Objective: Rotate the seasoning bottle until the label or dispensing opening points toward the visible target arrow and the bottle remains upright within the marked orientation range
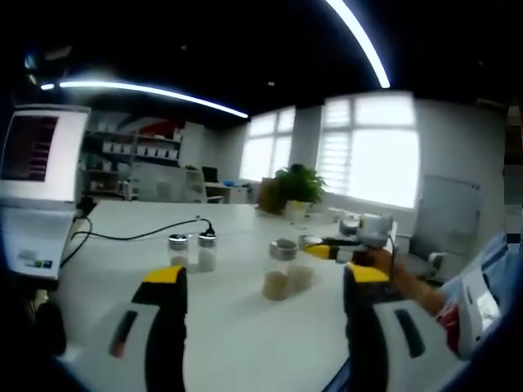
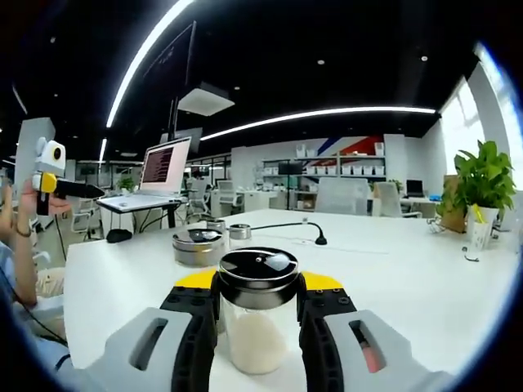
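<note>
Left gripper view: left tongs (image 1: 265,286) gaping wide, holding nothing, above white surface (image 1: 237,343), jar (image 1: 280,269) upright ahead, two small shakers (image 1: 192,249) beyond, right gripper view: right tongs (image 2: 257,314) clamped around upright seasoning bottle (image 2: 257,314), black lid, laptop (image 2: 155,175) behind

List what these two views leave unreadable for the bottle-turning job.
- Target arrow: no marking can be made out on the table in either view.
- Seasoning bottle label and opening direction: right gripper view, sides covered by the right gripper; plain lid on top.
- Small jars: left gripper view, too small and blurred.
</note>
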A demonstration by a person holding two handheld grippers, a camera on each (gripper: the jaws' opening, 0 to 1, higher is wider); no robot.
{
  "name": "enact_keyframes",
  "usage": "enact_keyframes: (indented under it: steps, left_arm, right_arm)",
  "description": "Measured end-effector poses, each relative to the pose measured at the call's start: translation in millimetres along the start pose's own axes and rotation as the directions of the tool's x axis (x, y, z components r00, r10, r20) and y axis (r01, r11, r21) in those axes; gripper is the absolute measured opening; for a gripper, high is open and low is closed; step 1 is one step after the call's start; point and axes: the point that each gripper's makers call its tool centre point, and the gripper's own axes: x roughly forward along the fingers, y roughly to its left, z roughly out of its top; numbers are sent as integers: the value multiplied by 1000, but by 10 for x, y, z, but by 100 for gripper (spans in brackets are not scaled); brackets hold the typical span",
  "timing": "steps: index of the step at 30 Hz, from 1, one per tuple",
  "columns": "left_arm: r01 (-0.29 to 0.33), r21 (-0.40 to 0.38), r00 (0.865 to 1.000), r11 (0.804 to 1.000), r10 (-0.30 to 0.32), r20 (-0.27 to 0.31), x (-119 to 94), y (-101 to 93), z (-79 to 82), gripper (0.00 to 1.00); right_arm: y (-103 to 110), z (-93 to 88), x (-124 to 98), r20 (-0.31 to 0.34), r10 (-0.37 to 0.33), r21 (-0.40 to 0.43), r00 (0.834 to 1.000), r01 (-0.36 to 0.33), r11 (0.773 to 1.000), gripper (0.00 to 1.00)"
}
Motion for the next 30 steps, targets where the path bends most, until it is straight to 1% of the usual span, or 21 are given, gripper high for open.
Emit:
enact_keyframes:
  steps: [6,7,8,10,14,17,22,29,30]
  left_arm:
    - [1,1,1000,1000,-1,-1,0,-2,-5,82]
    - [1,1,1000,1000,-1,-1,-1,-4,-2,82]
    - [2,2,1000,1000,-2,0,-4,-7,0,83]
    - [4,3,1000,1000,-4,1,-8,-9,4,83]
    - [-4,0,1000,1000,4,-1,-7,13,-3,83]
    - [-1,4,1000,1000,1,3,-5,17,8,83]
    - [-2,8,1000,1000,2,4,1,16,14,83]
    - [10,6,1000,1000,-10,-15,34,-13,-29,83]
    - [11,6,1000,1000,-11,-16,37,-15,-32,83]
  right_arm:
    - [-7,-4,9,-14,69,6,998,-68,998,36]
    - [-11,-6,9,-14,67,9,998,-67,998,36]
    - [-16,-5,10,-15,65,-8,998,-65,998,36]
    - [-18,-3,7,-19,84,-6,996,-84,996,36]
    - [-21,-3,8,-34,153,0,988,-154,988,36]
    - [-20,-4,7,-55,213,-1,975,-214,977,36]
    - [-30,-4,26,-49,288,-6,956,-288,958,36]
    - [-36,-6,14,-30,400,-9,916,-400,916,36]
    - [-32,-6,17,-17,413,-5,911,-413,911,36]
